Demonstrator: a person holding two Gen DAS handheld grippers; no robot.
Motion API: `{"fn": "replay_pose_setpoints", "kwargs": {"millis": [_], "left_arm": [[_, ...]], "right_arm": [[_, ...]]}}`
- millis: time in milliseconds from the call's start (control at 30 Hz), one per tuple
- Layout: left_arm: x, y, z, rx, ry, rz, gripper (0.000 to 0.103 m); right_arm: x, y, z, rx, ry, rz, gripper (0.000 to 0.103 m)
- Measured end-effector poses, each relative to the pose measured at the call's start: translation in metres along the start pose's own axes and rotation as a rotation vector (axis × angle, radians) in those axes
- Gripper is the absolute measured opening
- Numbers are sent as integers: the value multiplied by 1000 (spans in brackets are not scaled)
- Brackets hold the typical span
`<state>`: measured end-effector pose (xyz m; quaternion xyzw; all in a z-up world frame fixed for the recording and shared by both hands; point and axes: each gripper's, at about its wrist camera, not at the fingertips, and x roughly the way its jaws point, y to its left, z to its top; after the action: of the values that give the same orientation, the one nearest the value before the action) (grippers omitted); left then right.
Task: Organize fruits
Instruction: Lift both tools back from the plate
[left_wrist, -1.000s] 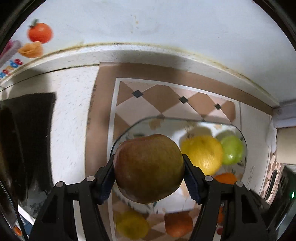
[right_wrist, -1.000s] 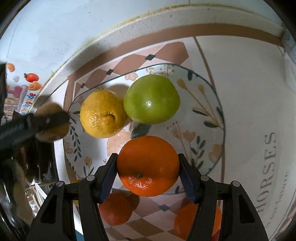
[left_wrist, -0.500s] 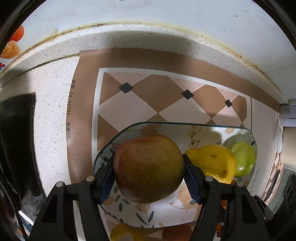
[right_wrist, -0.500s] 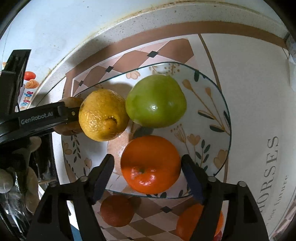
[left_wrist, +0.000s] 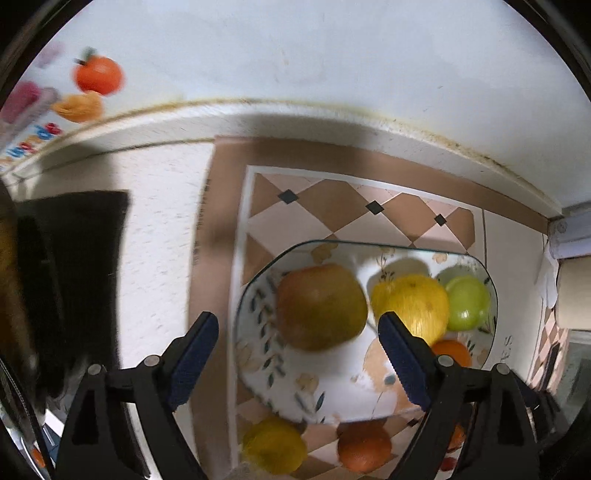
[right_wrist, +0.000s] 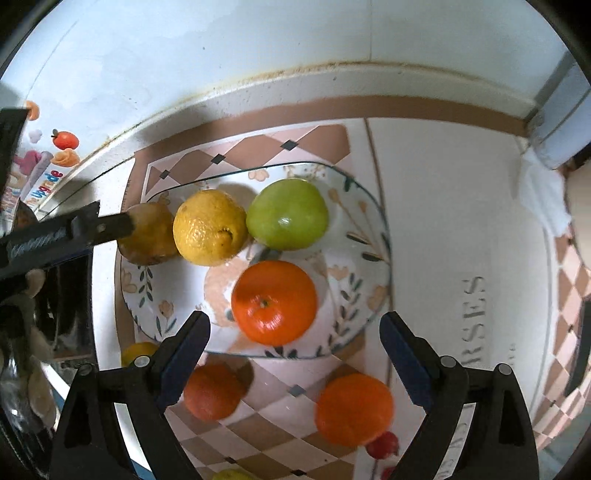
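orange (right_wrist: 274, 302) sits stem-dimple up on the plate (right_wrist: 373, 295), near the lemon (right_wrist: 209, 227). right gripper (right_wrist: 294, 334) and left gripper (left_wrist: 297, 334) are both spreading, holding nothing; brownish apple (left_wrist: 321, 306) lies free.

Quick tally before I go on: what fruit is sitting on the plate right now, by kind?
On the floral plate:
orange: 1
lemon: 1
green apple: 1
reddish-brown apple: 1
Total: 4
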<state>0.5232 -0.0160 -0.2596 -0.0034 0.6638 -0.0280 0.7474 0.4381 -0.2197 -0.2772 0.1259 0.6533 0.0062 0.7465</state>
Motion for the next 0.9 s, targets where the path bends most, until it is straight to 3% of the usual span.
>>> {"fn": "replay_pose_setpoints", "kwargs": {"millis": [133,367,900], "left_arm": [[-28,-5,-32,24,-76,54,89],[-69,-7,-98,35,-187,75,89],[-151,-21,-204,56,-371,52,89]], "right_arm": [[-17,-2,-17,-10,-34,-27,95],[-52,-1,-54,-38,-94,-43,95],[-167,6,-150,-97,-302,-55,95]]}}
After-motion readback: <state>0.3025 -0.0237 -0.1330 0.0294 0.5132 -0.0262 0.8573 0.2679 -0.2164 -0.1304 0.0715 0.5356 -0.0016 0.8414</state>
